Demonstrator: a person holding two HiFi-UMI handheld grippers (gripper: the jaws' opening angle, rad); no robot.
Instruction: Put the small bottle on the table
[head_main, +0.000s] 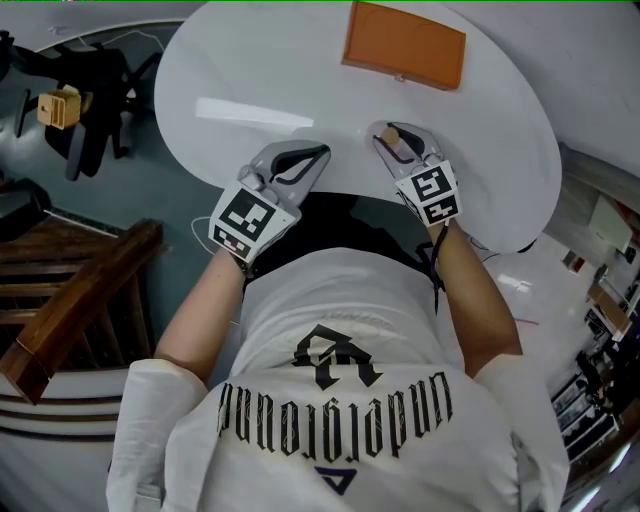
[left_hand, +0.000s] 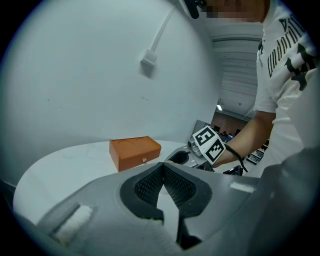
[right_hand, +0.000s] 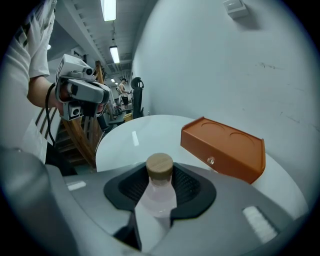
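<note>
Snugly in right gripper (right_hand: 160, 175): small bottle (right_hand: 157, 196)

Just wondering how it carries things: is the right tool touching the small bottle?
Touching. In the right gripper view the bottle sits clamped in the right tool, dark pads pressing both its sides.

Small bottle (right_hand: 158, 195) base hidden behind fingers (right_hand: 192, 187).

Light is being cast by ceiling tubes (right_hand: 108, 10); glare is being thrown on the bench (head_main: 250, 112); gripper-view edges are being bent and darkened.
</note>
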